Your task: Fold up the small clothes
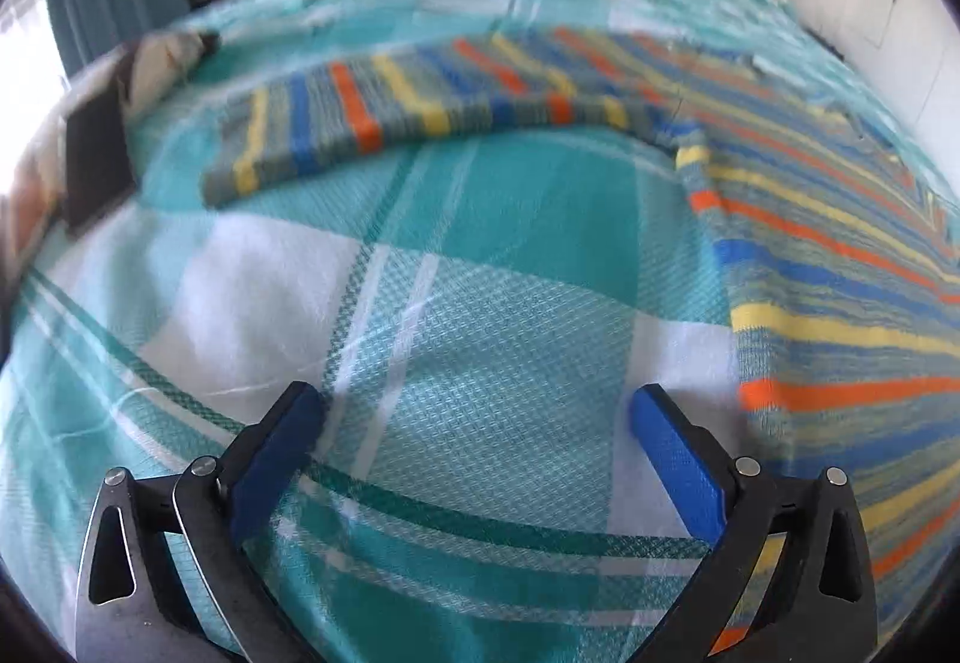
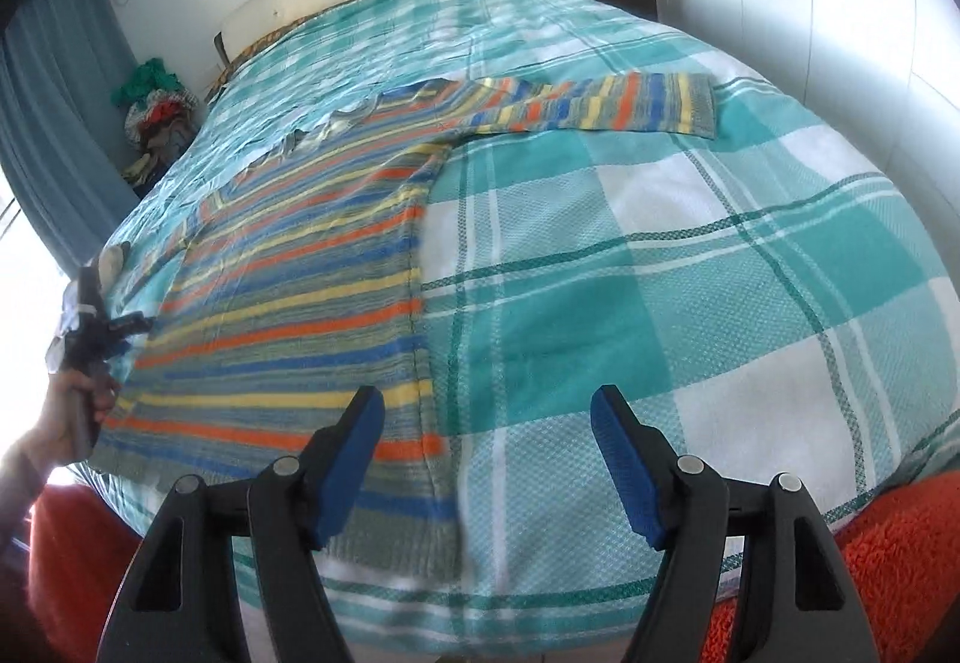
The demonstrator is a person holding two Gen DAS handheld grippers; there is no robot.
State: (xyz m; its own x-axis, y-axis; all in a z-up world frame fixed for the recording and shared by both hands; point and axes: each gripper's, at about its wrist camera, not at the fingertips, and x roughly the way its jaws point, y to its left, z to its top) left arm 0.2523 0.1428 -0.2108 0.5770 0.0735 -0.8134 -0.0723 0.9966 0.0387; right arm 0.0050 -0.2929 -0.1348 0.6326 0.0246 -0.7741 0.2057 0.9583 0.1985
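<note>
Bedspread [image 2: 690,267] bare beside sweater [image 2: 312,303]

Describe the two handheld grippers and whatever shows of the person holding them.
Both the left gripper and the right gripper have black, angular linkage arms with triangular cut-outs and round silver pivot pins, ending in flat blue pads. The person's left hand is bare, with no sleeve or glove visible. No cables show.
</note>
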